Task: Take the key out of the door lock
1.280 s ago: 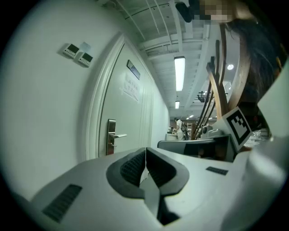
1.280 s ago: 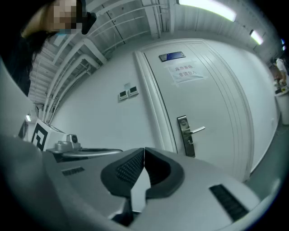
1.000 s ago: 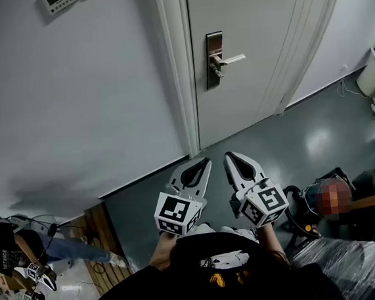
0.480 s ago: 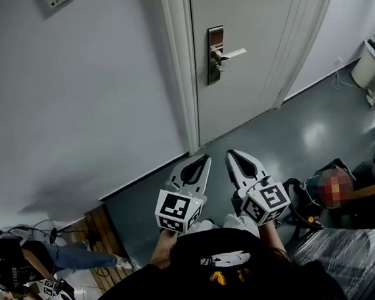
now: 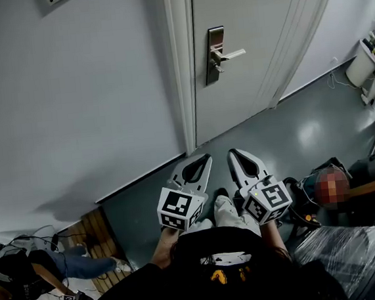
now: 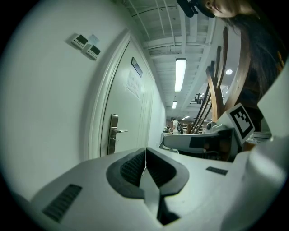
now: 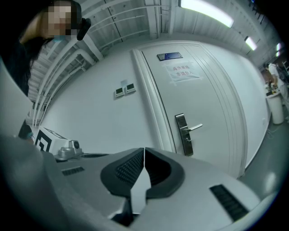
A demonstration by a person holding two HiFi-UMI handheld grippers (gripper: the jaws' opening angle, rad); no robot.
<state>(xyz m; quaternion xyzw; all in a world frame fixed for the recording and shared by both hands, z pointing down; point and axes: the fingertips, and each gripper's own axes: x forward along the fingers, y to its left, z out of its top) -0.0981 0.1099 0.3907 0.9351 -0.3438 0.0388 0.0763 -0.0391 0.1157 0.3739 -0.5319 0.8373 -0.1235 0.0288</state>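
Both the left gripper [image 5: 204, 161] and the right gripper [image 5: 234, 156] are shown shut and empty, well short of the door lock [image 5: 214, 56] ahead, the right judged marginally nearer.

Your white-trousered leg [image 5: 225, 213] now steps forward between your left gripper [image 5: 206, 157] and right gripper [image 5: 233, 153]; the person [image 5: 25, 277] at lower left drifts lower in the head view.

Nothing legible. Paper notice [image 7: 183, 72] on the door [image 7: 212, 103] has red characters, too blurred to read; dark plate [image 7: 170, 56] above it also unreadable. Wall panels [image 7: 124, 90] left of the door: print too small
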